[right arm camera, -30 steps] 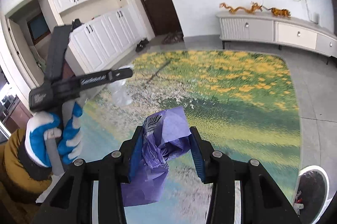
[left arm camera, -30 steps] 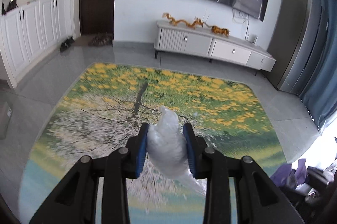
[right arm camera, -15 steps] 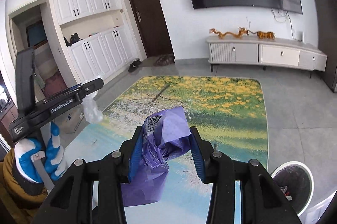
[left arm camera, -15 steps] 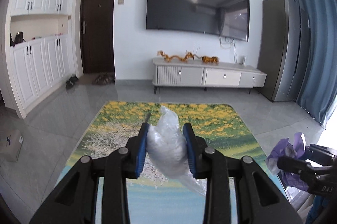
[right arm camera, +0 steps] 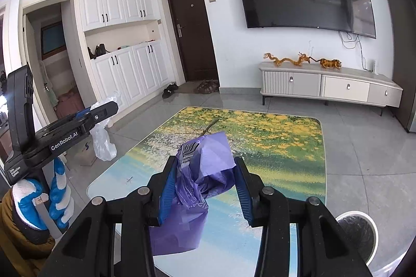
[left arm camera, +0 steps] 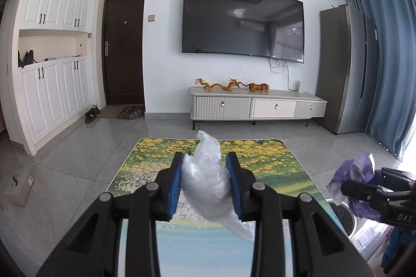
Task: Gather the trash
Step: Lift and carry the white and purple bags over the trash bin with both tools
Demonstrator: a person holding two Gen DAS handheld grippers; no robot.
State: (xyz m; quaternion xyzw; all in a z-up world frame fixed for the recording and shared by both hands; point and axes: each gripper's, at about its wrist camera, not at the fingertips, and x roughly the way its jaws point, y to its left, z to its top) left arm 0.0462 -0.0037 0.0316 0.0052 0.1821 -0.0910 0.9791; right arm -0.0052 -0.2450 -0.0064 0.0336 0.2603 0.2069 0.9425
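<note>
The left gripper (left arm camera: 204, 182) clamps one crumpled, translucent clear plastic bag (left arm camera: 208, 186) between its blue pads; the right gripper (right arm camera: 204, 189) pinches one creased purple plastic wrapper (right arm camera: 205, 173). Both are held above the flower-print rug (right arm camera: 273, 136), near one white round bin (right arm camera: 357, 235).

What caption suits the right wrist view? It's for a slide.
Right gripper clamps a purple wrapper above the rug, bin at lower right.
</note>
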